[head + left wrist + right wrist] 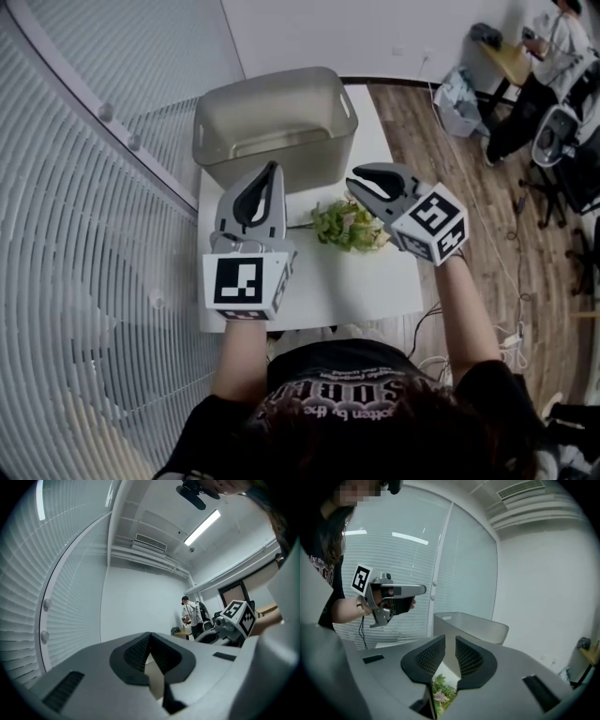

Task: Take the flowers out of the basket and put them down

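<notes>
A bunch of green-leaved flowers lies on the white table, just in front of the grey plastic basket. My right gripper hovers over the right side of the bunch. Its jaws stand a narrow gap apart with nothing between them. In the right gripper view the flowers show below the jaws and the basket stands ahead. My left gripper is held left of the flowers, pointing at the basket's front wall. Its jaws meet at the tips and hold nothing.
Window blinds curve along the left side of the table. To the right lies wooden floor with cables, and a person stands at a desk with chairs at the far right. The table's front edge is close to my body.
</notes>
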Motion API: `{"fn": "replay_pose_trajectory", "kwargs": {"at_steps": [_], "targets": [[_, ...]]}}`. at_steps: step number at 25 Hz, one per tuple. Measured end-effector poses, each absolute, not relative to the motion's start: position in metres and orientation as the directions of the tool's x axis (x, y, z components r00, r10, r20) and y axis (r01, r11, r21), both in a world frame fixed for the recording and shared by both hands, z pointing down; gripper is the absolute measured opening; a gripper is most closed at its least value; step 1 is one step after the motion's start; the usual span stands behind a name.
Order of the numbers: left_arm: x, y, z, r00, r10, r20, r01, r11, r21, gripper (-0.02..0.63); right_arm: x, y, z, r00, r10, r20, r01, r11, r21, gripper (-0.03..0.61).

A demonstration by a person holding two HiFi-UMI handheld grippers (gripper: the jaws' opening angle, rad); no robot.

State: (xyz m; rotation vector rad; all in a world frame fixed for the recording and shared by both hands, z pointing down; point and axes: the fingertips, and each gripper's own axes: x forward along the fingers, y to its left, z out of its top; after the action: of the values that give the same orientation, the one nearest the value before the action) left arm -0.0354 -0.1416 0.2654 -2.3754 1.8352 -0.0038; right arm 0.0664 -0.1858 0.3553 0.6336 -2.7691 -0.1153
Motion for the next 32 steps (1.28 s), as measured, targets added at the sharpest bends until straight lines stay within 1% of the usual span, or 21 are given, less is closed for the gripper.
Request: {"fn": "replay_pose_trajectory", "kwargs": {"at_steps": [2,11,17,22,25,32], "targets": [[-0.034,-0.145,0.270,0.262,-0.962,-0.083,-0.962,-0.253,-0.108,0.002,0.067,-0.185,0.348,-0.853,-0.459,0.250,-0.433,0.888,0.152,0.075],[-0.030,-0.162,0.283,0.280,-0.958,-0.069,-0.957,-0.273,-0.094,0.002,0.072,-0.187,0.313,-0.839,-0.525,0.146,-0.518,0.851,0.084,0.051],[-0.027,-0.165,0.283,0.295,-0.953,-0.063,-0.953,-0.289,-0.096,0.002,0.078,-0.188,0.283,-0.806,-0.592,0.008,-0.592,0.805,0.028,0.031],[-0.029,-0.166,0.283,0.301,-0.952,-0.064,-0.951,-0.294,-0.095,0.002,0.077,-0.185,0.283,-0.783,-0.622,-0.019,-0.622,0.783,0.021,0.028],[-0.035,-0.167,0.287,0.297,-0.953,-0.059,-0.953,-0.291,-0.086,0.002,0.076,-0.187,0.289,-0.769,-0.639,0.003,-0.639,0.768,0.045,0.028],[-0.035,-0.166,0.291,0.300,-0.953,-0.040,-0.951,-0.295,-0.092,0.002,0.069,-0.175,0.291,-0.781,-0.625,0.008,-0.622,0.779,0.082,0.028]]}}
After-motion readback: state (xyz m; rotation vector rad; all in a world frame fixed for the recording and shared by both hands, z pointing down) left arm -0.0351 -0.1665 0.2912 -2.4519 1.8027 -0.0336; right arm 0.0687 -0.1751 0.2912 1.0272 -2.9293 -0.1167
